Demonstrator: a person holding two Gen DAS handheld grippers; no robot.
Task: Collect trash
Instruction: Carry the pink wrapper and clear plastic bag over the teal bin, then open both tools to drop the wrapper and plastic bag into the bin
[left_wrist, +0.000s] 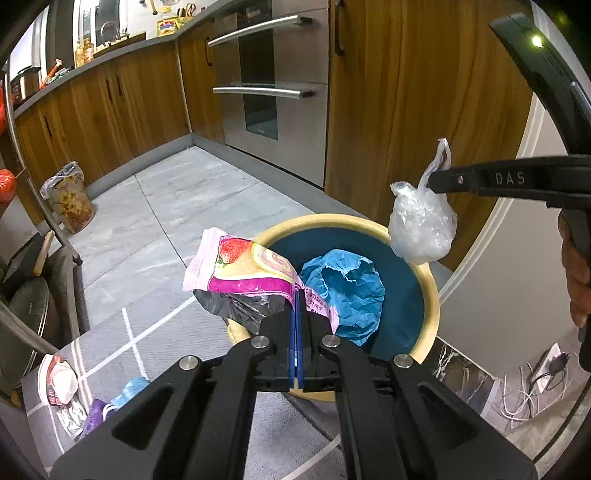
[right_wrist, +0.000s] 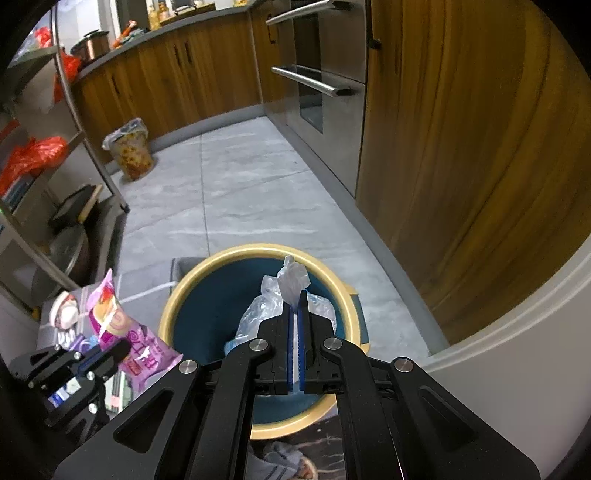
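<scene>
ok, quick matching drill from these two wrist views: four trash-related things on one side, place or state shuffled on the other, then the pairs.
Things:
1. pink snack wrapper
2. clear plastic bag
3. blue crumpled paper
4. floral bin

Place or state:
A. lying inside the yellow-rimmed bin
B. pinched in the right gripper, above the bin
C. on the floor by the far cabinets, lined with a bag
D. pinched in the left gripper, at the bin's rim

Pairs: 1-D, 2-B, 3-A, 4-C
</scene>
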